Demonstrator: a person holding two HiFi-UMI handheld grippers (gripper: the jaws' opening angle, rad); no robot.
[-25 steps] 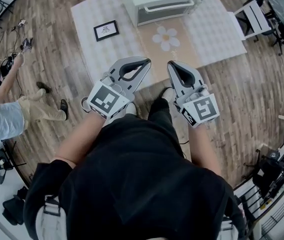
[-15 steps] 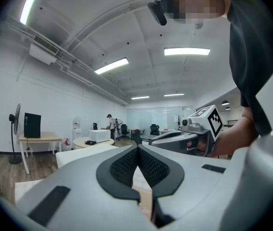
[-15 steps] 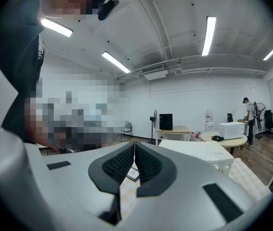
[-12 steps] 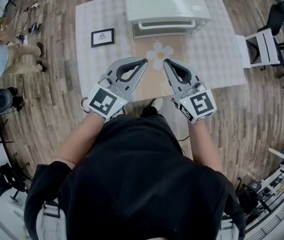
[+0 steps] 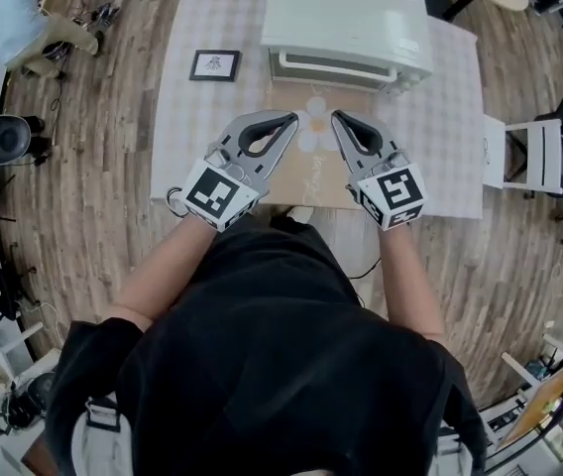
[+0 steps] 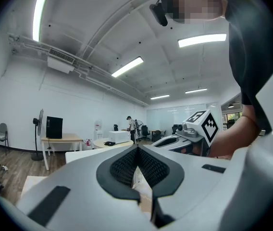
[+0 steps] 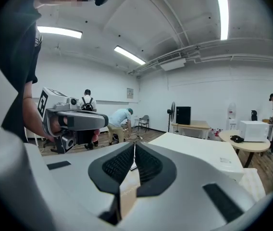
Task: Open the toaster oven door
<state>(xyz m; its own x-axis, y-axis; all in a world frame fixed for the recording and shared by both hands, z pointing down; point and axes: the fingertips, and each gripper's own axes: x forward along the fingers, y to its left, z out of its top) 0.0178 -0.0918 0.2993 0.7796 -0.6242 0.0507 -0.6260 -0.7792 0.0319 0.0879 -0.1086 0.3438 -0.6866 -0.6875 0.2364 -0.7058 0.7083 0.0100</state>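
Left gripper (image 5: 293, 119) and right gripper (image 5: 336, 116): jaws pressed together, empty. I noted the toaster oven (image 5: 346, 18) ahead on the table's (image 5: 440, 157) far side, door shut. Its handle (image 5: 339, 67) ran crosswise; right gripper nearer its middle.

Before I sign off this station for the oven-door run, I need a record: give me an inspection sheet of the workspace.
surface: table under pale checked cloth, tan daisy mat in the middle.
job's things: toaster oven at the far edge, door shut, untouched.
clutter: framed picture left of the oven.
grippers: left claw and right claw both shut, empty, over the mat, short of the oven.
cables: thin cord by the wearer's legs.
surroundings: wood floor; chair at right; person crouching far left.
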